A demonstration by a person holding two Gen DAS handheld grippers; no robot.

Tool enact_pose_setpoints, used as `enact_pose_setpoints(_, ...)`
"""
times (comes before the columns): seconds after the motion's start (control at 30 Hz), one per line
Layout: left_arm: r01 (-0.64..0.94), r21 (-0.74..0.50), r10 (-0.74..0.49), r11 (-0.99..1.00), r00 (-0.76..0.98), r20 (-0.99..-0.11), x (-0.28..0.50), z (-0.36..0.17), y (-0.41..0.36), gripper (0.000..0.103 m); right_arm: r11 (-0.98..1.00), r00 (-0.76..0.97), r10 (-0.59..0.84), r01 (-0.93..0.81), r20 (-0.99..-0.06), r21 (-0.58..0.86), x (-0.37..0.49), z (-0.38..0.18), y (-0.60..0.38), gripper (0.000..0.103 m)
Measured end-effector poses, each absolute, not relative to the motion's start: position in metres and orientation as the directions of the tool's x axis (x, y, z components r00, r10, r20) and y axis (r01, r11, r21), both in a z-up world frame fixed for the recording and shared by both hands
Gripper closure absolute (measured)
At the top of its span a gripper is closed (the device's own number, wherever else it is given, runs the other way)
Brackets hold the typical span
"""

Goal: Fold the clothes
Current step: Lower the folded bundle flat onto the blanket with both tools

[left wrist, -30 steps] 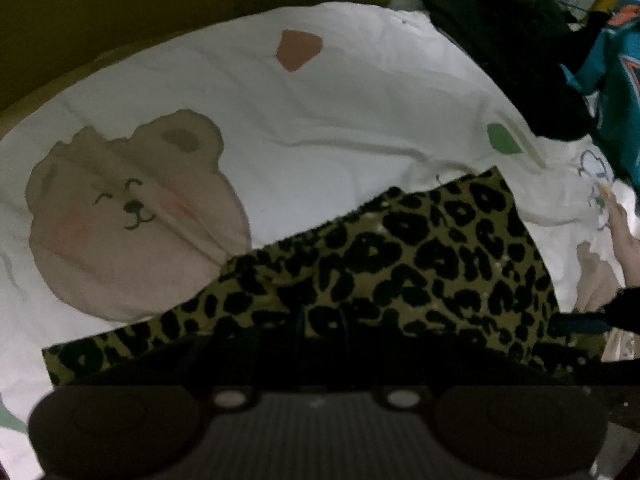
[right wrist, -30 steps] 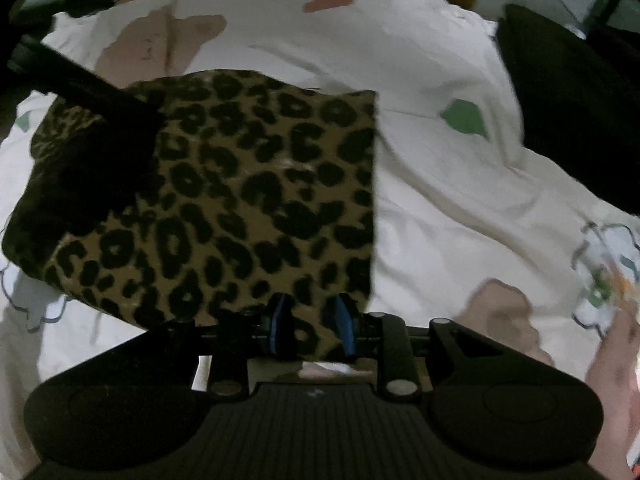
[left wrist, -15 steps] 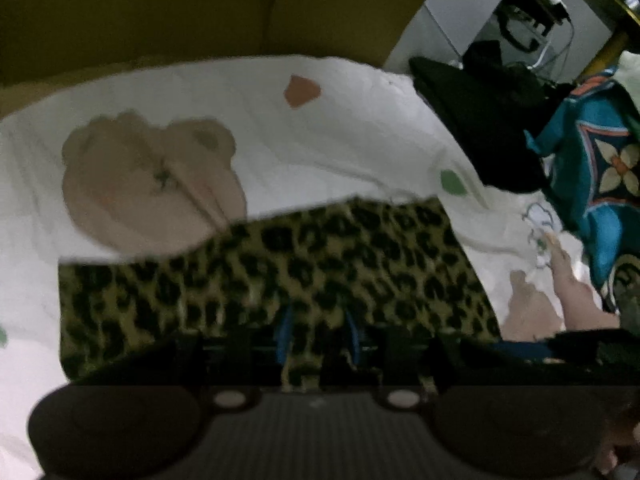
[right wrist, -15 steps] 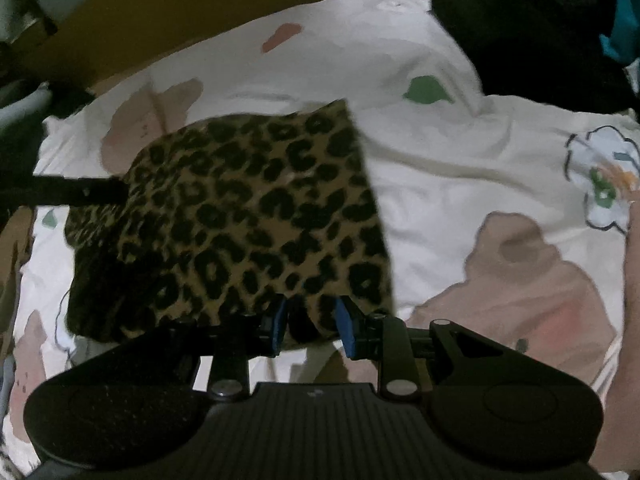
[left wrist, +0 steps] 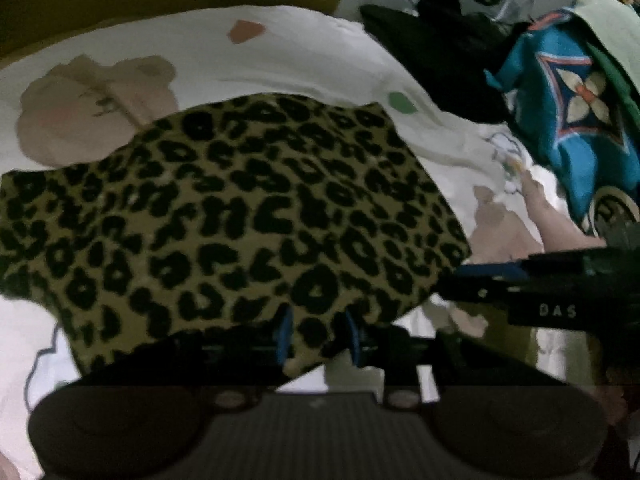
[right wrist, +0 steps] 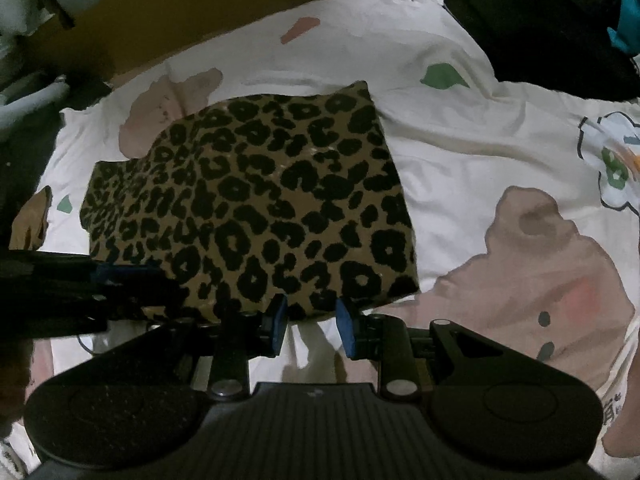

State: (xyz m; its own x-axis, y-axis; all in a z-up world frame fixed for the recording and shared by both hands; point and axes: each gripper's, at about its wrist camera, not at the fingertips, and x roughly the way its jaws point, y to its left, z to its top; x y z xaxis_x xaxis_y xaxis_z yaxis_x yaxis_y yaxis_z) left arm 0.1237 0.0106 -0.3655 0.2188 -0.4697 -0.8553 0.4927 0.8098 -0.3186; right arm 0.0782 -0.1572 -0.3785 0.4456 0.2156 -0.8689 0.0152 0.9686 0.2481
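the bed (right wrist: 460, 152), under a white sheet printed with bears and flowers, carried everything. a dark pile (left wrist: 436, 52) and a teal garment (left wrist: 580, 120) sat along its far right edge, unfolded as far as could be told.

the leopard cloth (right wrist: 256, 200) lay near the middle of the bed, already doubled into a rough rectangle, its far right corner lifted a little and its near edge hanging over toward both claws. one fold looked done, and this seemed the moment of carrying or setting down the near edge for another.

the left claw (left wrist: 318, 338) was clenched on that near edge; a tongue of cloth ran between its blue pads and came out below them. the right claw (right wrist: 310, 328) stood at the near right corner, pads apart, with the hem just at their tips. whether it pinched the hem or had let it go could not be told.

the next move probably called for both claws to work level with each other, laying the near edge square onto the far edge, then smoothing the raised corner.
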Motion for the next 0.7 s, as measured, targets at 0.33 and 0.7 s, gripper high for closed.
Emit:
enact_pose_setpoints(0.33,0.549,-0.324,-0.499,0.77,0.204,-0.842,0.123,-0.377,-0.015,0.074,0.975,0.413,0.215,-0.031,-0.885,0.222,0.097,-0.39,-0.149,0.07)
enact_pose_setpoints(0.7,0.513,-0.242,-0.413,0.823,0.249,-0.876,0.117,-0.378,0.016,0.079,0.971,0.359,0.233,-0.035,-0.904,0.236,0.109,-0.405,-0.15,0.072)
